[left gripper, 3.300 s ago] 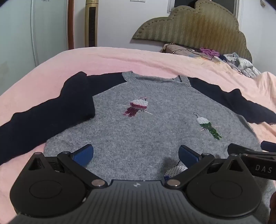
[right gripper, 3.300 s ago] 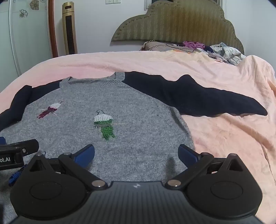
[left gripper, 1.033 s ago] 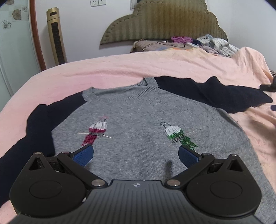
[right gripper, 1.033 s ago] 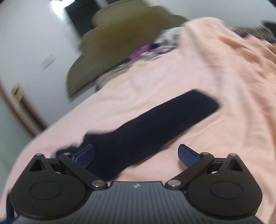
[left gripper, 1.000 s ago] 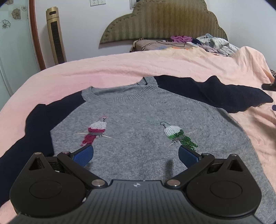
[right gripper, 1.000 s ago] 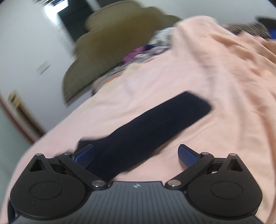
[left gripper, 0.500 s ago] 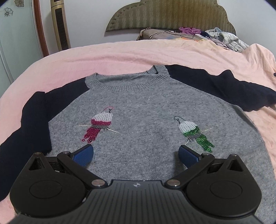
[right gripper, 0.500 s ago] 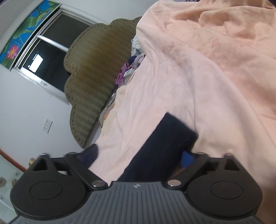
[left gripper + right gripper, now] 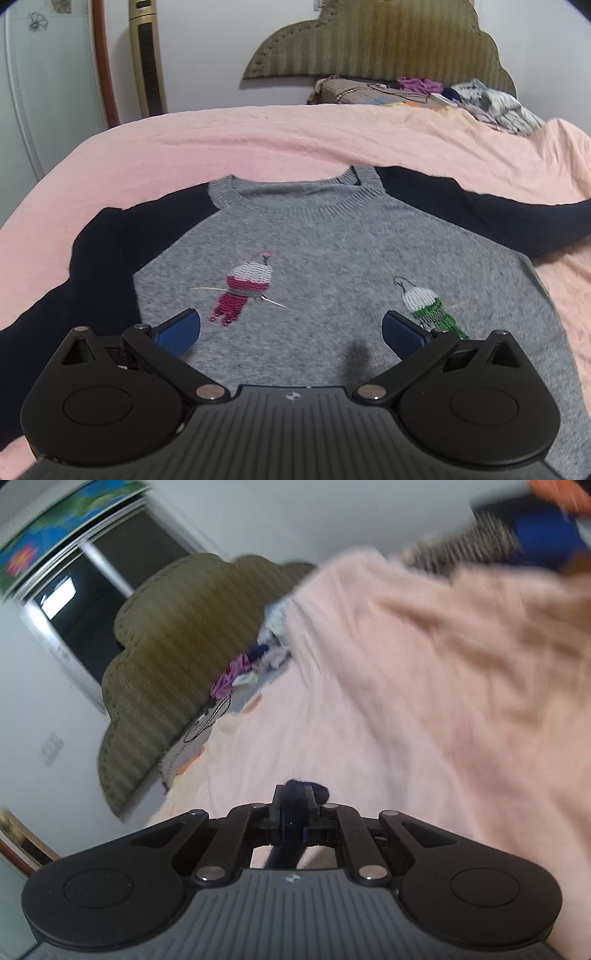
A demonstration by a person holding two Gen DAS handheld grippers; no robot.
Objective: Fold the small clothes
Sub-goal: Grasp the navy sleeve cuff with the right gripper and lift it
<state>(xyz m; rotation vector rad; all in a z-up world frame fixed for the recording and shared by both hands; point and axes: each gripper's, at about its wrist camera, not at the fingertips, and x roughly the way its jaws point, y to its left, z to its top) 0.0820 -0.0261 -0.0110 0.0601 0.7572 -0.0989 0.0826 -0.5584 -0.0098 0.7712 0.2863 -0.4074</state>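
A small grey sweater (image 9: 325,251) with navy sleeves and two embroidered birds lies flat, front up, on the pink bed. My left gripper (image 9: 291,330) is open and empty, hovering over the sweater's lower front. The left navy sleeve (image 9: 92,266) lies spread to the left. The right navy sleeve (image 9: 498,218) stretches to the right edge of the left wrist view. My right gripper (image 9: 295,812) is shut on the end of that navy sleeve (image 9: 301,792), a tuft of which sticks out past the jaws. The right wrist view is tilted and blurred.
The pink bedsheet (image 9: 258,140) covers the whole bed and bunches up at the right (image 9: 461,664). An olive headboard (image 9: 373,40) and a pile of clothes (image 9: 443,92) stand at the far end. A tall fan (image 9: 146,55) stands by the wall.
My right gripper has closed on the end of the right navy sleeve and tilted sharply. My left gripper has drifted a little left over the sweater and stays open.
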